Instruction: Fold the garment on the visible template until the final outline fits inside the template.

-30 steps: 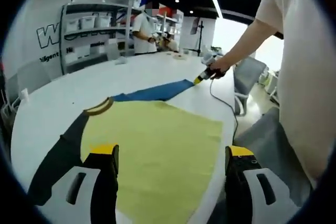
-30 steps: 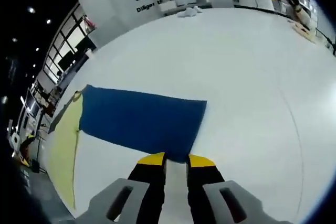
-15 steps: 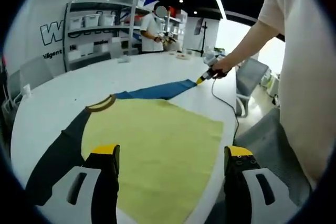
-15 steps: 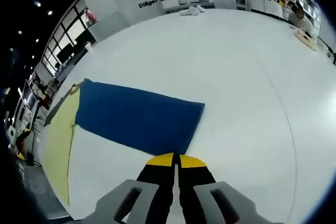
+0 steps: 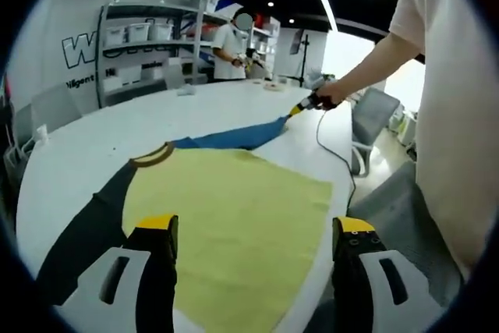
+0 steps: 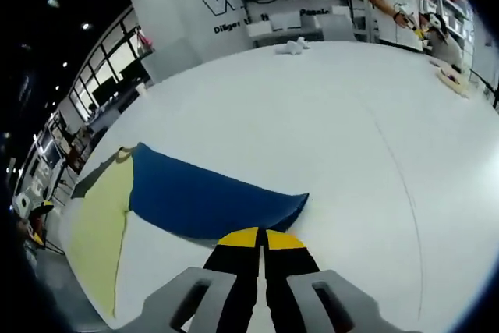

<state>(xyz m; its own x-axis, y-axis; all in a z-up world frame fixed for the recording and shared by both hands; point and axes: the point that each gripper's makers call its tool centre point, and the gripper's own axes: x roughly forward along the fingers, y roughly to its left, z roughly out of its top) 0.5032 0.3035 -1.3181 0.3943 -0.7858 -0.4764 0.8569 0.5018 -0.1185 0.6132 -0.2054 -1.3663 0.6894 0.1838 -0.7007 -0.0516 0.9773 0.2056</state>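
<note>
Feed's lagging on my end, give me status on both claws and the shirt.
Right claw shut on blue sleeve, cuff lifted. Left claw open above yellow shirt body. Nothing in the way on the table.

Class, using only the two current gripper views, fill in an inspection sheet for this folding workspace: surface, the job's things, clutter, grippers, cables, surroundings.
Surface: white table, large, mostly bare.
Job's things: garment with yellow body lying flat, dark sleeve spread towards the left gripper view's left side, blue sleeve stretched out and rising off the table at its cuff end. No template outline can be made out.
Clutter: small white item and a flat object at the table's far side.
Grippers: left gripper open above the yellow body; right gripper shut on the blue sleeve's cuff.
Cables: a cable hangs from the right gripper.
Surroundings: shelving with bins, a chair, a person standing by the shelves.
</note>
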